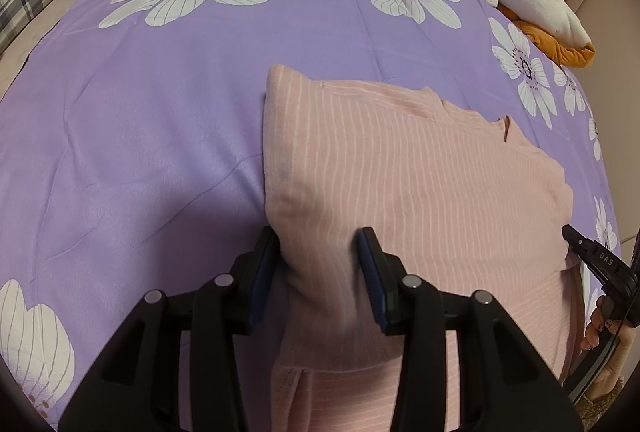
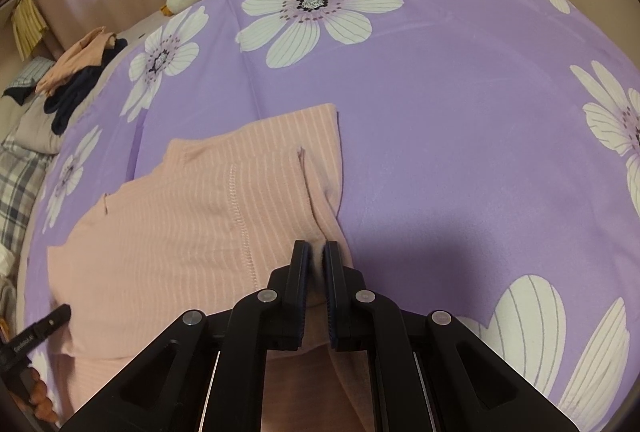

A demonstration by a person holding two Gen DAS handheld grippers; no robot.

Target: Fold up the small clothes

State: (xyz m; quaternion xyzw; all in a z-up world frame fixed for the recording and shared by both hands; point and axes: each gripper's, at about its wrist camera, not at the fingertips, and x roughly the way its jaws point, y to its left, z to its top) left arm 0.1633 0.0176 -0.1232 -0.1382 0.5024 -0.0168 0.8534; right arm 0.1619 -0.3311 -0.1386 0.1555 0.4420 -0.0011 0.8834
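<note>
Left gripper (image 1: pixel 318 244) low over pink top (image 1: pixel 400 172), fingers spread astride fold; right gripper (image 2: pixel 316 252) pinching edge.

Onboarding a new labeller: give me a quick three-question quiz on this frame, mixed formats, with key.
1. True or false: the right gripper is shut on the pink white-striped knit garment.
2. Multiple choice: the left gripper is A) shut on nothing, B) open around a fold of the garment, C) out of view.
3. Fill in: the garment lies on a purple bedsheet printed with white ____.

Key: 1 true; 2 B; 3 flowers.
</note>
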